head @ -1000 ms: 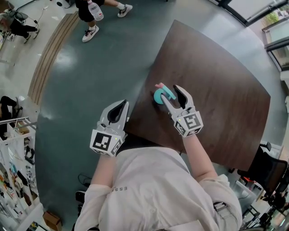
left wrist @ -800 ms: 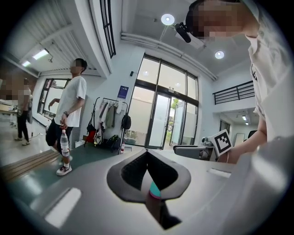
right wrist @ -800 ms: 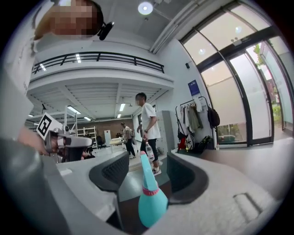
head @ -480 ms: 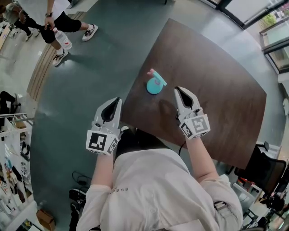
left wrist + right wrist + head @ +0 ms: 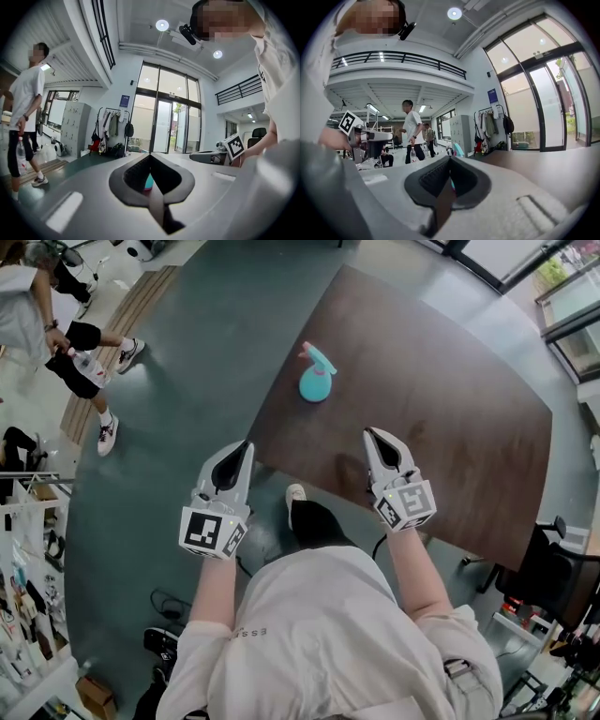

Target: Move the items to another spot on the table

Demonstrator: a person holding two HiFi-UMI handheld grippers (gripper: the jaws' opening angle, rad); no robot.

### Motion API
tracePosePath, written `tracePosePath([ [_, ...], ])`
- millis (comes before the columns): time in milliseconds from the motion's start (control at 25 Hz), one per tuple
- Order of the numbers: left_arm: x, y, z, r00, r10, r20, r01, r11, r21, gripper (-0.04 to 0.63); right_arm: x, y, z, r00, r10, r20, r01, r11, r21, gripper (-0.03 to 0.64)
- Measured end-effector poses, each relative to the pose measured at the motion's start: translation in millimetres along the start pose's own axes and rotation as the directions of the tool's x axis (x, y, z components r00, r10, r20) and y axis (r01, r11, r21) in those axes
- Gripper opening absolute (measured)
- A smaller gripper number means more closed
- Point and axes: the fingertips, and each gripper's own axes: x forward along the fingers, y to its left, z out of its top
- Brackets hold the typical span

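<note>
Dark table w/ teal bottle; L gripper jaws shut, R gripper jaws just closed, both empty.

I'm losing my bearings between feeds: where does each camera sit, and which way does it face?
Head view: on the person's head, facing steeply down at the table and spray bottle; shows torso, forearms, left gripper, right gripper.
Left gripper view: rides the left gripper, looking along its shut jaws toward the bottle; right gripper at right.
Right gripper view: rides the right gripper, looking along its just-closed, empty jaws; left gripper at left.
Shared: all three see the bottle.
</note>
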Motion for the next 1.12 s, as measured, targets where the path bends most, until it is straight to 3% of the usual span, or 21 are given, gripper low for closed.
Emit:
tracePosePath([
  [280, -72.4, -65.2, -11.1, 0.998, -0.055, 0.011, 0.055, 0.998, -0.008, 0.017, -92.3, 19.9, -18.6, 0.99, -0.117, -0.073, 0.122, 0.99, 0.073, -0.008],
  [560, -114.5, -135.0, -26.2, 0.99, -0.137, 0.018, 0.137, 0.99, -0.022, 0.017, -193.4, 34.8, -22.5, 0.972, -0.224, -0.07, 0.227, 0.973, 0.046, -0.008],
  [760, -125.2, -187.9, -29.6, 0.968, -0.249, 0.006, 0.249, 0.968, -0.015, 0.017, -255.7, 55.4, -28.4, 0.955, -0.292, -0.059, 0.292, 0.956, -0.017, -0.008],
  [1120, -119.7, -282.2, -23.6, 0.921, -0.39, 0.017, 0.389, 0.92, 0.051, 0.017, -361.2, 35.5, -34.9, 0.902, -0.43, -0.032, 0.431, 0.902, 0.03, -0.008],
])
